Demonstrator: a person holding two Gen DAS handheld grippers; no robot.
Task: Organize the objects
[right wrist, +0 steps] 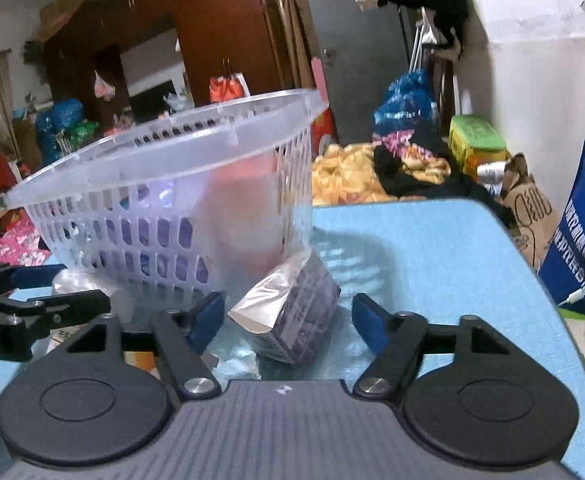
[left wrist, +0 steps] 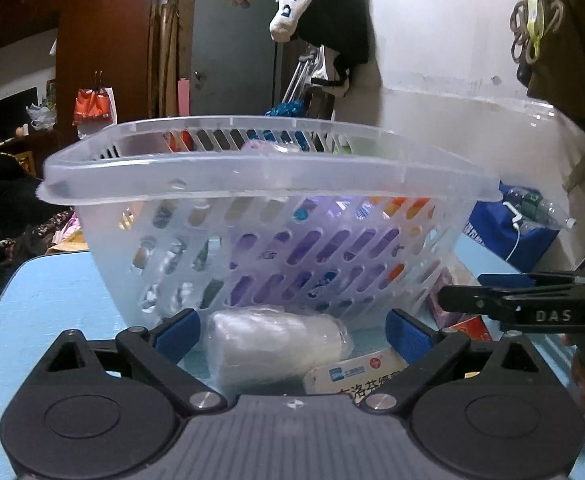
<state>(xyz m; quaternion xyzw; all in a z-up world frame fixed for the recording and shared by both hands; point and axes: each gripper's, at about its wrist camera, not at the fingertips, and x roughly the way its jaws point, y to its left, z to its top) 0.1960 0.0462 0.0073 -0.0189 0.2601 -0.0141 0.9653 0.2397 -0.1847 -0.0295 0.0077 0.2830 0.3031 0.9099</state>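
Observation:
A clear slotted plastic basket stands on the blue table, with purple and orange things inside; it also shows in the right wrist view. My left gripper is open around a clear plastic-wrapped roll lying against the basket's base, beside a white medicine box. My right gripper is open around a purple box with a silver flap leaning on the basket's corner. The right gripper also shows in the left wrist view.
A blue bag and a brown paper bag stand beyond the table's right edge. Clothes and a green box lie on the bed behind. Clothes hang on the wall.

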